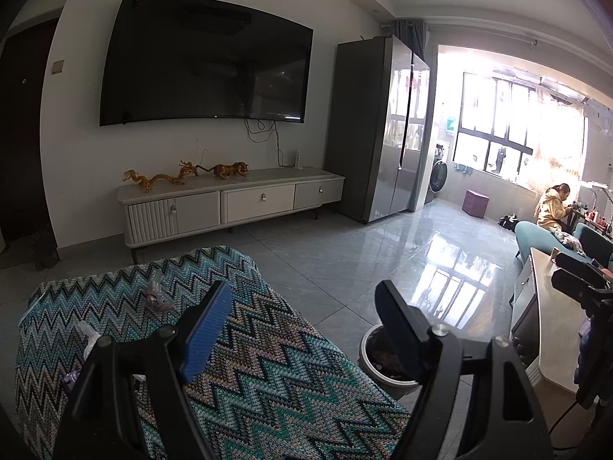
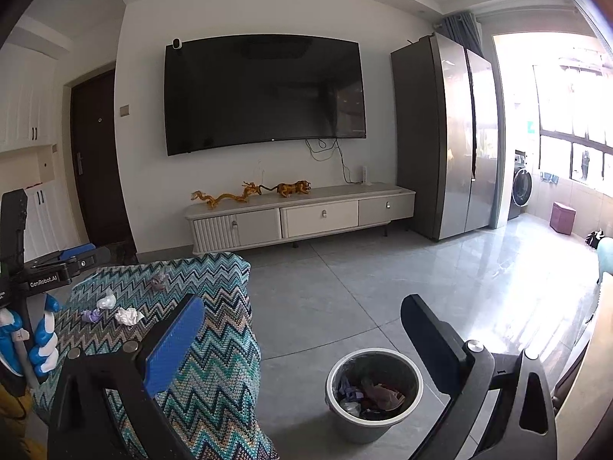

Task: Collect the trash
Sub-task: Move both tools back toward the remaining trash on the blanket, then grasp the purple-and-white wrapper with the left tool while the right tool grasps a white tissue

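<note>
Four scraps of trash lie on the zigzag-patterned cover (image 2: 214, 329): a crumpled white tissue (image 2: 128, 316), a purple wrapper (image 2: 91, 316), a clear plastic wad (image 2: 106, 301) and a greyish-pink crumple (image 2: 159, 280) farther back. On the tiled floor just beside the cover stands a round grey bin (image 2: 373, 393), lined and partly filled with crumpled paper. The left gripper (image 1: 302, 329) and the right gripper (image 2: 302, 341) both hover with jaws spread wide, gripping nothing.

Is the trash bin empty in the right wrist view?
No. The trash bin on the floor already holds crumpled paper and wrappers inside its liner.
</note>
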{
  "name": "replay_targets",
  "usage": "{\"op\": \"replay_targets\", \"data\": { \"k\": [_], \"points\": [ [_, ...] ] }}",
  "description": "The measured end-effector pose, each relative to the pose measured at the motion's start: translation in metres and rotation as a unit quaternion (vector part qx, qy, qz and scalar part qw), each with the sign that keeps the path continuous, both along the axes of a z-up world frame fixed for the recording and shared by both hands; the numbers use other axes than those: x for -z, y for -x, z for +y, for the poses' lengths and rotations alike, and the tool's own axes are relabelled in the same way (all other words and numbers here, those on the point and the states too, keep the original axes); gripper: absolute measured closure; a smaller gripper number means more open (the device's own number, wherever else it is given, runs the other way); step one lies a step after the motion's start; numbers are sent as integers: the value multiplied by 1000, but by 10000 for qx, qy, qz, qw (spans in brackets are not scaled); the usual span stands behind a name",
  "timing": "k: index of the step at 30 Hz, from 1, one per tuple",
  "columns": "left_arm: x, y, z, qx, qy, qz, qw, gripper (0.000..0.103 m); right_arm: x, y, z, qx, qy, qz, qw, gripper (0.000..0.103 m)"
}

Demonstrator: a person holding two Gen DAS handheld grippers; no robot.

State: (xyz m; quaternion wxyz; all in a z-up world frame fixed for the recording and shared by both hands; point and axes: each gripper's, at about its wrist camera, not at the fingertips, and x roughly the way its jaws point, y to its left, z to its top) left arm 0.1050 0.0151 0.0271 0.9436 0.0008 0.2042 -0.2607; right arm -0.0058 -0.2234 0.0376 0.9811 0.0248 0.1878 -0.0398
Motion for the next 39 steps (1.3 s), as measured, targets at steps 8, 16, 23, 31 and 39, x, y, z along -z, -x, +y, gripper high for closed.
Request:
{"op": "replay_targets", "data": {
  "k": [8,16,23,31,39],
  "points": [
    [10,-7,37,-306,84,63,9995,26,1,-12,17,-161,88,129,9997,0],
    [26,-25,97,-793,222,226,9964,26,7,-33,42,-468,174,356,9981,0],
    [41,-34,148,-1252,265,359,9911,26,11,-54,65,-810,222,539,9950,0],
    [63,-29,223,-1958,165,590,9787,26,16,-98,94,-1350,287,768,9874,0],
    [99,-43,241,-1782,90,1078,9780,26,41,-161,142,-2009,251,1171,9723,0]
  ]
}}
